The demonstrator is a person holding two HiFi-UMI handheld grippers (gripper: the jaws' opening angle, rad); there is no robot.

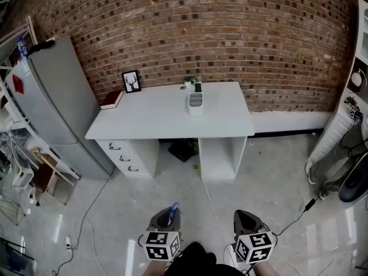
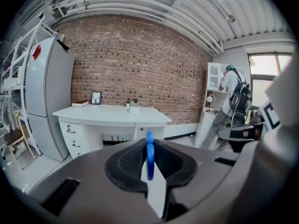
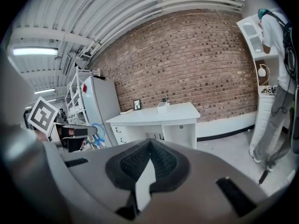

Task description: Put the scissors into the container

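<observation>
Nearest the head camera, at the bottom of its view, the left gripper [image 1: 171, 213] is clamping the scissors [image 1: 175, 206] between its 2 jaws. In the left gripper view the blue handle is standing on edge between the black pads and poking up past the jaw tips. Just beside it, the right gripper [image 1: 244, 216] is carrying nothing; the right gripper view is showing its 2 jaws pressed together at the tips. Both grippers are hovering over the pale floor, well apart from the white desk [image 1: 144, 122].

The container [image 1: 196, 104], a small white holder, is sitting on the desk top toward the back, right of the middle and near the brick wall [image 1: 230, 33]. A black picture frame [image 1: 131, 81] is standing at the desk's back left, with a reddish book [image 1: 111, 99] lying just beside it at the corner. 3 drawers [image 1: 122, 157] are showing under the desk's left side. A grey fridge [image 1: 57, 102] is standing left of the desk. In the left gripper view a person [image 2: 235, 99] wearing a backpack is standing at a white shelf unit on the right.
</observation>
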